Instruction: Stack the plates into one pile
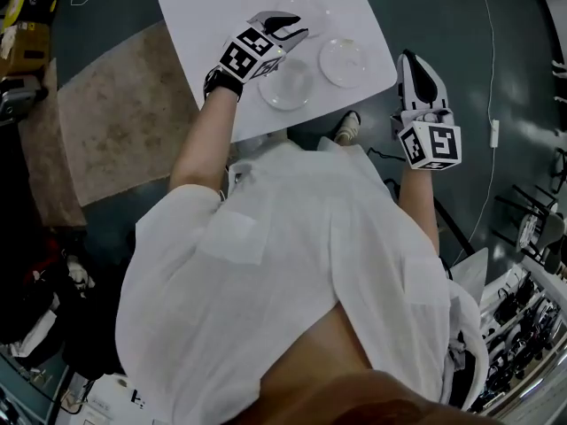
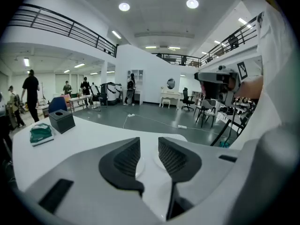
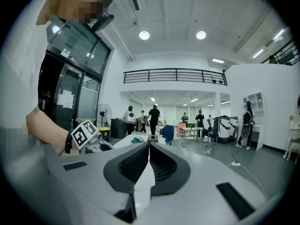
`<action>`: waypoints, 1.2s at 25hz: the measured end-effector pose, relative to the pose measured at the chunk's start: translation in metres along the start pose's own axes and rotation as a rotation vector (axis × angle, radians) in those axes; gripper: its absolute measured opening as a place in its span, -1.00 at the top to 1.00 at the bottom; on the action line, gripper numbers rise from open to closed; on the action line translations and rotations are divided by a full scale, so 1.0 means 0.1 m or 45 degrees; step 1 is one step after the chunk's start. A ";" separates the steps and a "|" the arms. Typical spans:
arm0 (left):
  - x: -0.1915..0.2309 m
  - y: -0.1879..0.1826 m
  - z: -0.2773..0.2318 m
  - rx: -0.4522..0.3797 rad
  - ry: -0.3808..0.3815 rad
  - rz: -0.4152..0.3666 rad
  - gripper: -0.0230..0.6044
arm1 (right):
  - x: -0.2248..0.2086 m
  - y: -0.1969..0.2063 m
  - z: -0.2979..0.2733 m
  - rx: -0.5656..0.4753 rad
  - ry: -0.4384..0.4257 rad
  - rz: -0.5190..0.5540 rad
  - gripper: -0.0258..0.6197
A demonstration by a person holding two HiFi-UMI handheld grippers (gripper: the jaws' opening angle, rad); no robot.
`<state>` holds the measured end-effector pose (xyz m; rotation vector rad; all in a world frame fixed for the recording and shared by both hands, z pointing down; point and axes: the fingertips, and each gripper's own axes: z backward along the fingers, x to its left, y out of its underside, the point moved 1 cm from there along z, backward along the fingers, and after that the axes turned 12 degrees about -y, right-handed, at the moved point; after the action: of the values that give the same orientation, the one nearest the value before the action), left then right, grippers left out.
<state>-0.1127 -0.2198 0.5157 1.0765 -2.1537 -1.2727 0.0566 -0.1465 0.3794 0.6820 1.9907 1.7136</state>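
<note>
Plates: three clear ones, all on the table (image 1: 199,11), none stacked yet. Near plate (image 1: 286,87) sits by the table's front edge. Right plate (image 1: 343,61) is by the table's right edge. Far plate (image 1: 306,9), faint, lies further in on the table.

Left gripper (image 1: 297,30) is over the table between the near and far plates. Its own view (image 2: 149,143) shows the jaws partway apart with nothing gripped, only the table top behind the gap. Right gripper (image 1: 413,67) hangs off the table's right edge, jaws closed tip to tip (image 3: 149,147), empty.

Step looks like the reach for the first pick. The next move needs the left jaws lowered onto one plate's rim at a shallow tilt and pinched firmly, since the rim is thin and likely slippery, then lifted and carried over another plate on the table.
</note>
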 end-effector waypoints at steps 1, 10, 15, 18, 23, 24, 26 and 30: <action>-0.02 0.05 -0.08 0.036 0.016 -0.005 0.52 | -0.04 0.01 -0.01 0.005 -0.006 -0.002 0.83; -0.14 0.44 -0.68 0.280 0.107 -0.058 0.34 | -0.27 0.10 -0.04 0.063 -0.053 -0.006 0.83; -0.12 0.66 -0.93 0.391 0.112 -0.110 0.30 | -0.37 0.19 -0.04 0.091 -0.069 -0.013 0.83; -0.11 0.79 -1.05 0.455 0.114 -0.142 0.29 | -0.43 0.23 -0.03 0.109 -0.071 -0.019 0.83; -0.09 0.94 -1.25 0.547 0.126 -0.169 0.29 | -0.52 0.29 0.00 0.117 -0.066 -0.054 0.83; -0.10 0.94 -1.28 0.557 0.128 -0.179 0.30 | -0.53 0.30 0.01 0.121 -0.064 -0.060 0.83; -0.10 0.92 -1.31 0.581 0.121 -0.211 0.30 | -0.56 0.33 0.03 0.126 -0.063 -0.076 0.83; -0.07 1.02 -1.38 0.637 0.079 -0.250 0.28 | -0.56 0.35 0.05 0.126 -0.056 -0.095 0.83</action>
<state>-0.0571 -0.2608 0.6729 1.5308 -2.4310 -0.7692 0.1075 -0.1730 0.4130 0.6635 2.0553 1.5528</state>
